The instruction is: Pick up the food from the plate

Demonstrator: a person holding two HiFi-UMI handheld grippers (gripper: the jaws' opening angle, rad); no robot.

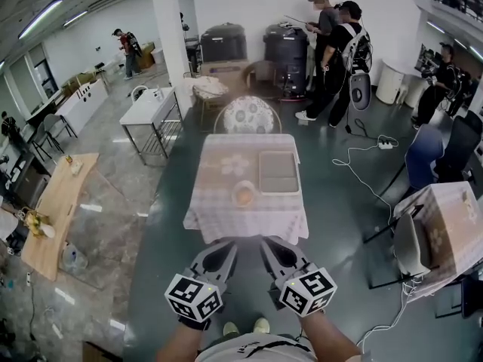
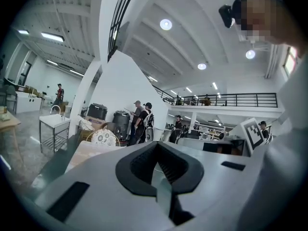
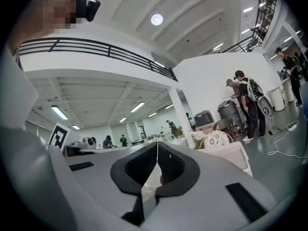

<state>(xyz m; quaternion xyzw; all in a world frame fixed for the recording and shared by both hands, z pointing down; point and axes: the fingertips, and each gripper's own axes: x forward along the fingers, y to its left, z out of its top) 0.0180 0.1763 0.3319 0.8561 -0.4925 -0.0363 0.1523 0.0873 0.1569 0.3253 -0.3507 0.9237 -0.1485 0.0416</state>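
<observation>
Two grippers are held low at the near edge of the head view, both on the near side of the bench (image 1: pixel 219 211).

Left gripper (image 1: pixel 227 243): its own view shows the fingers (image 2: pixel 140 166) closed together tip to tip, with nothing between them.

Right gripper (image 1: pixel 266 241): its own view shows the fingers (image 3: pixel 136 168) likewise closed, the tips meeting in a thin line, with nothing held.

Food (image 1: pixel 244 192): one pale brown item lies on a small plate (image 1: pixel 244 205). The plate sits on the checked cloth (image 1: pixel 211 176) covering the bench, near the middle and somewhat toward the near edge. The kind of food cannot be determined at this size. The plate lies just left of the near left corner of a grey tray (image 1: pixel 278 173), which occupies the right half of the bench.

Position relative to the fingers: the food lies beyond both pairs of fingertips, past the bench's near edge, roughly on the line running between the two grippers. Neither gripper touches the food or the plate, and both are well apart from the plate.

Surroundings: a round-backed chair (image 1: pixel 247 115) stands at the far end of the bench. Several people (image 1: pixel 336 59) stand further back in the room, to the far right.
</observation>
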